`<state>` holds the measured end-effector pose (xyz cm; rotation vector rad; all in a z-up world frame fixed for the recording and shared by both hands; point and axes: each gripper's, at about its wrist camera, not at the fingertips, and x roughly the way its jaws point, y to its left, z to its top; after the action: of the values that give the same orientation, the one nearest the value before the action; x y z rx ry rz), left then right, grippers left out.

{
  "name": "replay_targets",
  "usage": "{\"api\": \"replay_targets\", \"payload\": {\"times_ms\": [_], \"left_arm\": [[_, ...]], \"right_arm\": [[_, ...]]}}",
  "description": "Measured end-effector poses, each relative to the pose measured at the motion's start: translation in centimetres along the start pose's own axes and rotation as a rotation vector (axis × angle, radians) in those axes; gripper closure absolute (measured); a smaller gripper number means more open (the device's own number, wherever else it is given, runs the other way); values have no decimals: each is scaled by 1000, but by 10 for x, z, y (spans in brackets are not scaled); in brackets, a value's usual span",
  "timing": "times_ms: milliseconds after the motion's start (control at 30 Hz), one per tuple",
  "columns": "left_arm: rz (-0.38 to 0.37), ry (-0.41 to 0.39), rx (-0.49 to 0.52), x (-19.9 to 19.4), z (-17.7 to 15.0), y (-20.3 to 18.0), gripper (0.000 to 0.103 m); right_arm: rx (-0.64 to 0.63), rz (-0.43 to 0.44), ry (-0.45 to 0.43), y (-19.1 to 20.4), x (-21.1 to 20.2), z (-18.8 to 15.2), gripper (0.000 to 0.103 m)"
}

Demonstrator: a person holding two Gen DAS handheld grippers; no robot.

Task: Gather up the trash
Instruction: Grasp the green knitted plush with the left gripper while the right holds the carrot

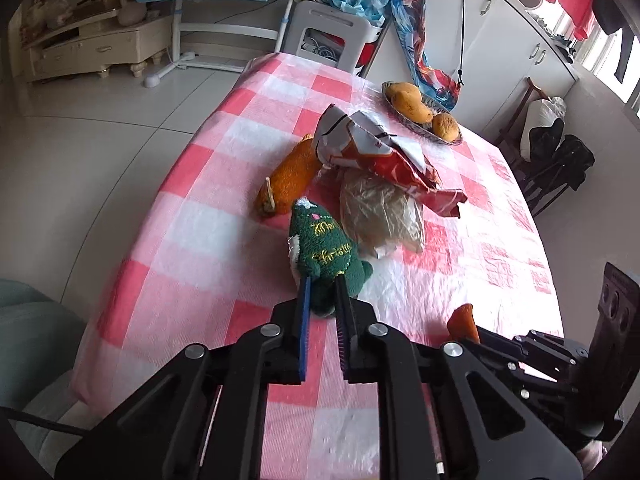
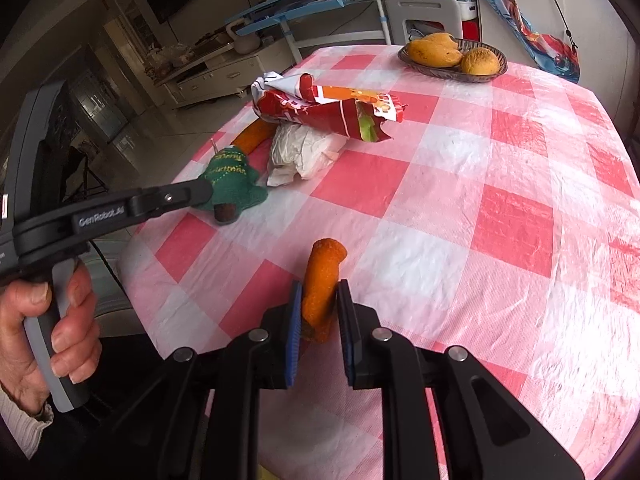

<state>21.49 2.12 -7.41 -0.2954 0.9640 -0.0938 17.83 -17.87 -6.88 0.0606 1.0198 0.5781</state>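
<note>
My left gripper (image 1: 322,280) pinches the green Christmas-tree plush (image 1: 326,246); my right gripper (image 2: 318,300) clamps an orange plush stick (image 2: 322,276). Still lying on the checked tablecloth (image 2: 500,216), at 12 o'clock from the tree: crumpled red wrapper (image 1: 384,152), clear plastic bag (image 1: 380,212). I judge collection barely started.

Pale tiled floor (image 1: 100,120), white cabinets (image 1: 500,40), bright window (image 1: 608,40).

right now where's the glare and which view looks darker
Left wrist view: daylight washes out the pink checked plastic tablecloth on its right side, near the windows. Right wrist view: the room at left is dim, sheen on the cloth's right edge; both bend straight lines at the edges.
</note>
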Motion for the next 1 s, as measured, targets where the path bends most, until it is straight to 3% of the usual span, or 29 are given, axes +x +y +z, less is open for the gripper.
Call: {"api": "replay_targets", "payload": {"times_ms": [100,267,367,567,633,767,800,1000], "left_arm": [[4,14,-18,-5,-12,5,90],[90,-37,-20,-7,-12,6,45],[108,-57,-38,-5,-6,10,38],[105,-56,-85,16,6,16,34],[101,-60,-73,19,8,12,35],[36,-62,-82,21,9,12,68],[23,-69,-88,19,9,13,72],[-29,-100,-121,-1,4,18,76]], "right_arm": [[5,3,-11,-1,-4,-1,85],[14,6,-19,-5,-4,0,85],[9,4,-21,-6,-2,1,85],[-24,-13,-12,2,6,1,85],[-39,-24,-14,4,6,1,85],[-41,-27,-20,4,7,2,84],[-40,-26,-21,4,7,2,85],[-7,-6,-49,-2,-2,1,85]]}}
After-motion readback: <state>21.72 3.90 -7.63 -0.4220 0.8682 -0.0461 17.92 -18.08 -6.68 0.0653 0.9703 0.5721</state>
